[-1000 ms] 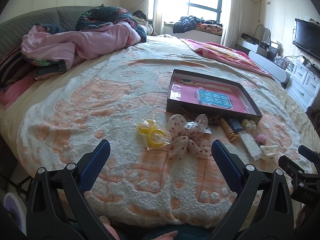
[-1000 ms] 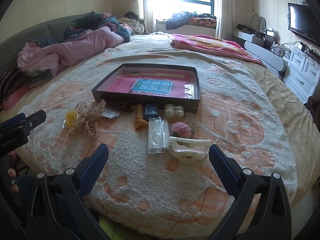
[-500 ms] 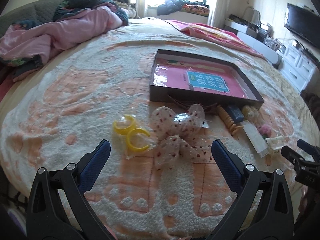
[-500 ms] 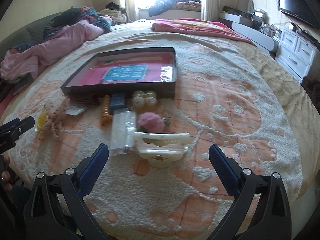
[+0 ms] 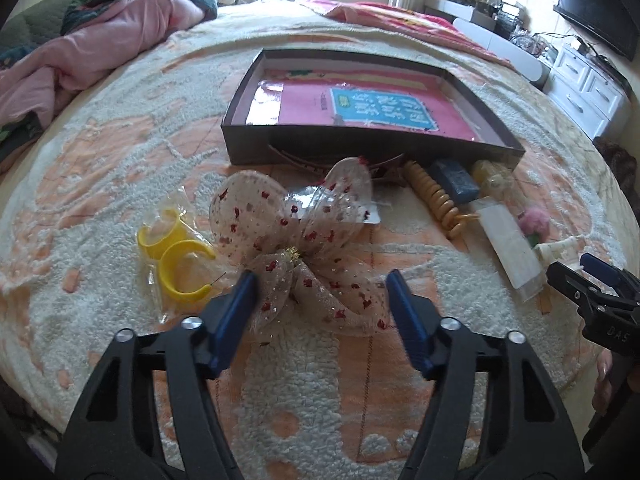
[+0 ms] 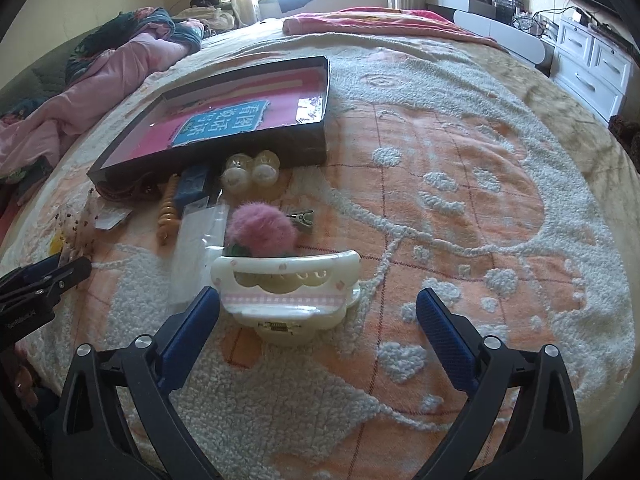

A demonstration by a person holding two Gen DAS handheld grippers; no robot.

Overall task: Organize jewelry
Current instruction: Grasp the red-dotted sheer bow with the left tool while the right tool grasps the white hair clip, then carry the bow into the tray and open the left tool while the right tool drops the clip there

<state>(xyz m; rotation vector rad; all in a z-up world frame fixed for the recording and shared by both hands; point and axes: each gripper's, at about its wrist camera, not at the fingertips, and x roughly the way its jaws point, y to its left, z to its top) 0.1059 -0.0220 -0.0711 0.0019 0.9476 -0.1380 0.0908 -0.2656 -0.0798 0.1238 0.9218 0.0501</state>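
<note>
Your left hand-held gripper [image 5: 320, 300] is closing, its blue fingers either side of the near tails of the bow [image 5: 304, 236]; the mesh lies between them, but the pads do not yet press it, so nothing is held. The bow lies flat on the bed [image 5: 280, 392], near its front edge, with its long axis running from the two upper loops, which point toward the box [image 5: 360, 148], down to the tails, which point toward you; that layout offers the tails to a pinch from the front. The yellow rings [image 5: 176, 256], in a clear bag, lie just beside the bow toward the bed's left edge. Your right hand-held gripper [image 6: 320, 312] is wide and just starting to close, and holds nothing; the white clip [image 6: 288, 292] sits ahead of its fingers, not yet between them, with its long axis across the gripper's line. The pink pompom [image 6: 262, 228] touches the clip's far side. The box stands open and level toward the bed's middle, probably as the place to sort into, with the small pieces lined up along its near wall, within easy reach.
</note>
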